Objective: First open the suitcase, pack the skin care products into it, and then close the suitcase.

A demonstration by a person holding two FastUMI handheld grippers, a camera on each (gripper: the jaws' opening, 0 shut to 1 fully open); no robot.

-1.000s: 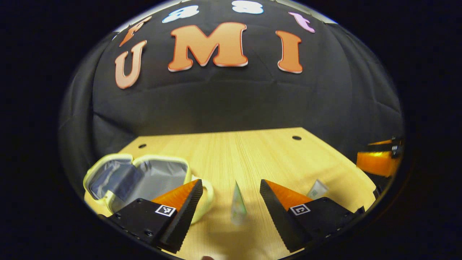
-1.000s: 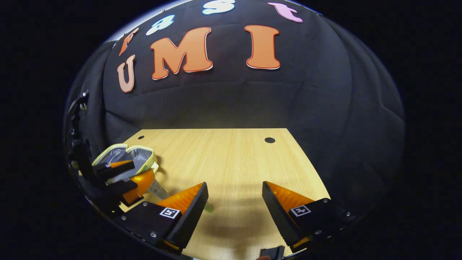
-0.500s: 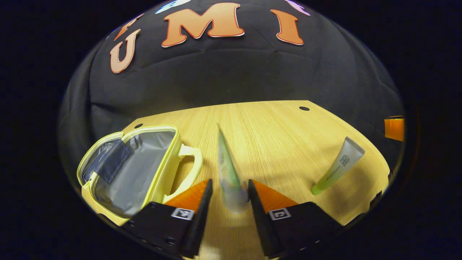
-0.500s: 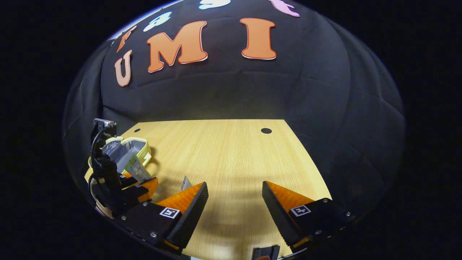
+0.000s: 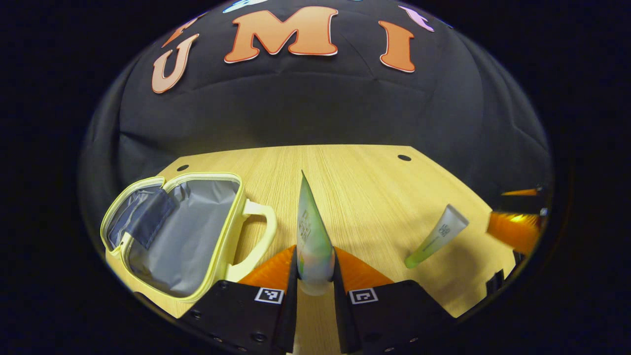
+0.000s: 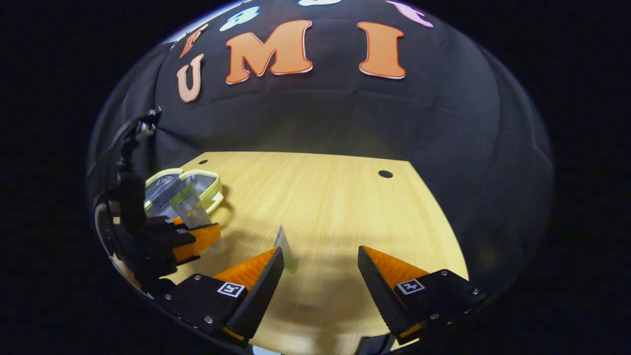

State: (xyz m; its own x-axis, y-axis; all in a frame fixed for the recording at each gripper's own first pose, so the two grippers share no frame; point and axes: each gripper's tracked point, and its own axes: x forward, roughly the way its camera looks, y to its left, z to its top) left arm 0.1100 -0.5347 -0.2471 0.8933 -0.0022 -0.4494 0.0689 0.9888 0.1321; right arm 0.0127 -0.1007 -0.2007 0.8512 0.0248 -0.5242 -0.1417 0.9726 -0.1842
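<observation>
Since a second ago the left tongs (image 5: 315, 268) have clamped a tube (image 5: 310, 236) beside the open suitcase (image 5: 172, 231); right tongs (image 6: 320, 268) gape over a second tube (image 6: 285, 249) on the tabletop (image 6: 335, 207)

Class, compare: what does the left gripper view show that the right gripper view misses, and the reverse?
Left gripper view: the full length of the second pale green tube lying on the light wooden table. Right gripper view: a black cable rising above the left tool, and the right tool open. Shared: the open yellow-trimmed suitcase and the left tool shut on a pale green squeeze tube.
</observation>
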